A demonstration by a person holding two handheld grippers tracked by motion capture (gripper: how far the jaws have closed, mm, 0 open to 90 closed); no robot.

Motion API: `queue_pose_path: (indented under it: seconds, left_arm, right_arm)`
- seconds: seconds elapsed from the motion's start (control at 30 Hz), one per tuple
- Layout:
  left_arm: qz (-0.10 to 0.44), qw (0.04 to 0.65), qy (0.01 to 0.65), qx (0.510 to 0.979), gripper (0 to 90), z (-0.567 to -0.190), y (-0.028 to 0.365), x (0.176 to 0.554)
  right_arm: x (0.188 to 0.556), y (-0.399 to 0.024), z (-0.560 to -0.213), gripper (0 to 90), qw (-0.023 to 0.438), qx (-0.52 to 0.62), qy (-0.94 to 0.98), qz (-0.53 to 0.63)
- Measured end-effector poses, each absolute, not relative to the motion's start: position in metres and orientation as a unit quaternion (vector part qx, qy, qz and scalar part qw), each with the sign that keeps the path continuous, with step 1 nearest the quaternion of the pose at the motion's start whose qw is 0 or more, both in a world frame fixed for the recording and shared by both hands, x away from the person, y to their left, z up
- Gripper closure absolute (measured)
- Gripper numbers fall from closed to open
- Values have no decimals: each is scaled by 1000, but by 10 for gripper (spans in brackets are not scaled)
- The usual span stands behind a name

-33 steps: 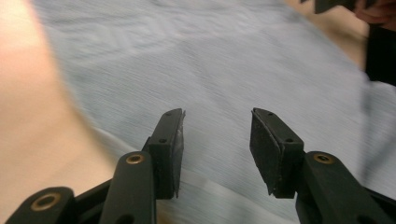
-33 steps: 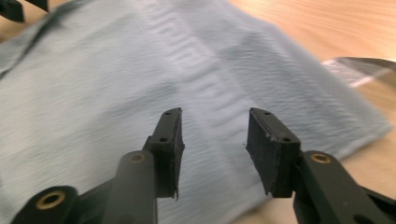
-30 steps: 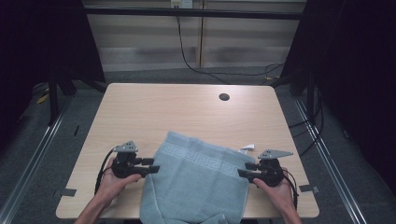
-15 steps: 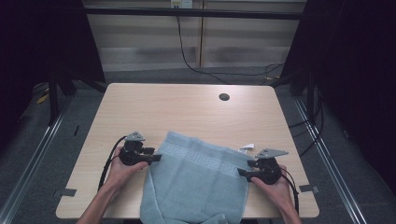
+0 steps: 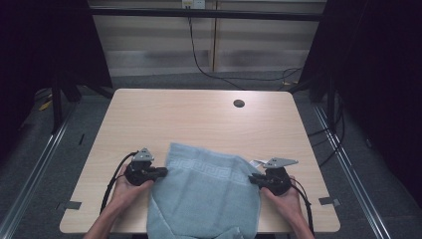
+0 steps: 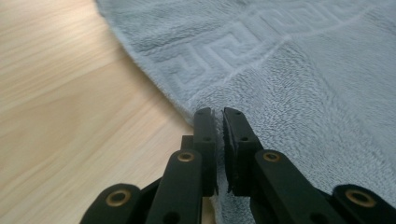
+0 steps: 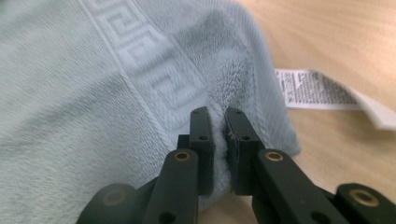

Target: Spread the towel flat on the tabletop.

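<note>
Towel (image 5: 204,194): light blue, on table (image 5: 189,119), near edge overhanging. My left gripper (image 6: 215,114) and right gripper (image 7: 217,114), jaws just closed, pinch opposite side edges, probably for lifting it evenly.

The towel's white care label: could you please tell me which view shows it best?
The right gripper view: the label lies flat on the table beside the towel, its print visible. The high view shows a sliver.

Pale blue terry towel (image 5: 206,199) with woven Greek-key border, spread flat on near table half, near end draping over the near edge.
</note>
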State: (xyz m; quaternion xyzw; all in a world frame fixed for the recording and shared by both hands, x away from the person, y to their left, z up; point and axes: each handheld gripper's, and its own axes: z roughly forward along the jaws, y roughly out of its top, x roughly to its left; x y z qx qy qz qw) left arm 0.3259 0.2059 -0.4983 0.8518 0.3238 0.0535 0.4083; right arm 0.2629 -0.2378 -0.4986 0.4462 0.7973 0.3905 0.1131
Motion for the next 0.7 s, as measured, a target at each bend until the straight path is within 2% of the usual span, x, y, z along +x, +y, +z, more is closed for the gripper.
queue_pose_path:
  seconds: [0.1, 0.13, 0.17, 0.23, 0.27, 0.33, 0.43, 0.47, 0.53, 0.7]
  left_arm:
    - [39, 465, 326, 822, 849, -481, 216, 320]
    - [46, 479, 321, 816, 850, -473, 218, 316]
    - [49, 487, 319, 812, 850, -467, 220, 314]
    - [48, 524, 313, 791, 849, -453, 224, 307]
    - [49, 539, 312, 781, 849, -445, 226, 305]
    - [62, 561, 302, 769, 849, -429, 230, 302]
    - [72, 583, 296, 753, 849, -409, 234, 307]
    - [78, 585, 294, 752, 849, -402, 233, 310]
    - [84, 597, 297, 740, 849, -391, 233, 317]
    - [103, 600, 303, 733, 848, -371, 234, 340]
  right_arm:
    - [264, -249, -477, 836, 110, 450, 763, 451]
    - [264, -252, -467, 836, 117, 446, 756, 464]
    - [263, -254, -443, 837, 135, 435, 746, 487]
    - [263, -254, -429, 837, 143, 427, 742, 497]
    - [260, -256, -403, 837, 167, 411, 732, 518]
    - [260, -258, -391, 836, 171, 406, 724, 531]
    - [265, -260, -354, 836, 192, 386, 710, 557]
    - [265, -260, -354, 836, 192, 386, 710, 557]
    - [274, -258, -331, 836, 209, 375, 704, 566]
    - [296, -257, -312, 835, 221, 372, 701, 567]
